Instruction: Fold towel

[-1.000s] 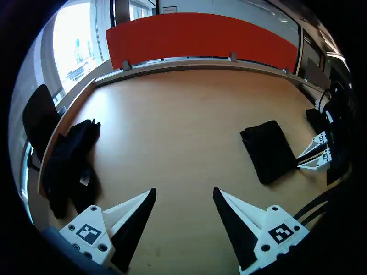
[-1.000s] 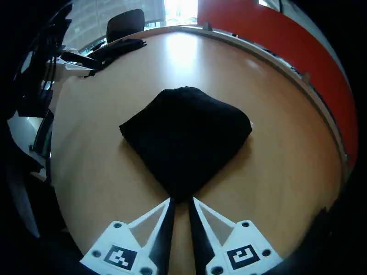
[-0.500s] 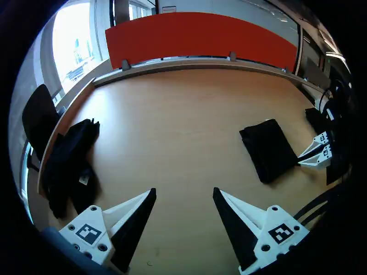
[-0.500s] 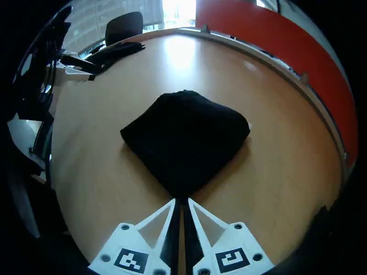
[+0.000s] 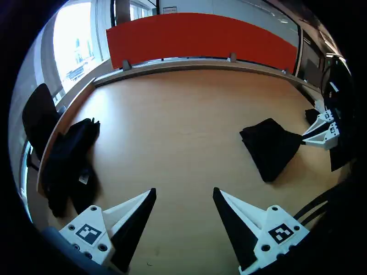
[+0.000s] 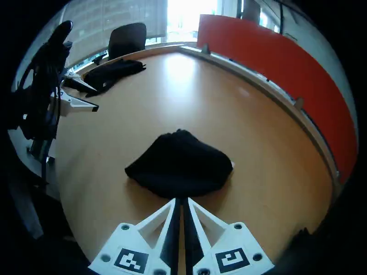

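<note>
A black folded towel (image 6: 181,165) lies on the wooden table (image 6: 192,96). My right gripper (image 6: 181,202) is shut on its near corner. In the left gripper view the same towel (image 5: 269,147) sits at the right, its right corner drawn up to the right gripper (image 5: 304,137), held by a gloved hand. My left gripper (image 5: 183,197) hovers open over bare table with nothing between its fingers. It also appears at the far left of the right gripper view as the left gripper (image 6: 97,101), well away from the towel.
A pile of black cloths (image 5: 69,158) lies at the table's left edge, beside a black chair (image 5: 39,114). A red partition (image 5: 202,36) runs along the table's far edge. The same pile of cloths (image 6: 114,71) and chair (image 6: 128,39) are visible beyond the left gripper.
The right gripper shut on the towel's near corner and rose, lifting that corner; the towel now peaks toward it. The left gripper has stayed still and open.
</note>
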The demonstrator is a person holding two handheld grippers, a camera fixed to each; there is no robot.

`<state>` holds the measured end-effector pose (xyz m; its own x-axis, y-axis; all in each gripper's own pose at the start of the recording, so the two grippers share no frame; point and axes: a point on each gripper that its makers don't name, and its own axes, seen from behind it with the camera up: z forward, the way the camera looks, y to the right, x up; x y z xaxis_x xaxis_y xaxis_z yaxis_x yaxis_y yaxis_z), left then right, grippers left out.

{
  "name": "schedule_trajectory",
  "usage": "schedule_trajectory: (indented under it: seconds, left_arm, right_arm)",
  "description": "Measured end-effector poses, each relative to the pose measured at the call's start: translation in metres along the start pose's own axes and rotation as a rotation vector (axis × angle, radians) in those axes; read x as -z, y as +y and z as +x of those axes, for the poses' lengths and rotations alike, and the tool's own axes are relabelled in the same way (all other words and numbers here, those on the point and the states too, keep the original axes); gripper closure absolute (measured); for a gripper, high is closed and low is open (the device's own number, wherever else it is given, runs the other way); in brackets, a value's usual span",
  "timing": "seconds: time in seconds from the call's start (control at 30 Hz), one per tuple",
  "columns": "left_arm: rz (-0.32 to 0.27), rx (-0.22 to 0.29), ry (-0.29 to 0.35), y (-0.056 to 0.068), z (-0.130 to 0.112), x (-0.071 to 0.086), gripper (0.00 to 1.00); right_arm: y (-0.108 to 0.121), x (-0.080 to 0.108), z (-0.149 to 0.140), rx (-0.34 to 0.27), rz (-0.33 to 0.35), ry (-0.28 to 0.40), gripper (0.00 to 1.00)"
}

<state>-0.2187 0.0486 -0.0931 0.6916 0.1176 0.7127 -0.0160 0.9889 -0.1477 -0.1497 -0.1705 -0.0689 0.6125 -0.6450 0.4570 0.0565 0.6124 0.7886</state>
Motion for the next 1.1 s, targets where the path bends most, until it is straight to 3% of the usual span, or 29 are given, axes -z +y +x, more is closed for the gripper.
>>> schedule_trajectory:
  seconds: [0.67, 0.87, 1.1]
  left_arm:
    - [0.003, 0.020, 0.052, -0.002, 0.016, 0.011, 0.08]
    - [0.000, 0.019, 0.061, 0.000, 0.020, 0.012, 0.08]
    - [-0.006, 0.012, 0.066, 0.003, 0.024, 0.012, 0.09]
  right_arm:
    - [0.024, 0.045, 0.107, 0.099, -0.058, 0.143, 0.96]
    - [0.033, 0.060, 0.122, 0.109, -0.082, 0.169, 0.96]
    - [0.049, 0.072, 0.120, 0.100, -0.109, 0.169, 0.96]
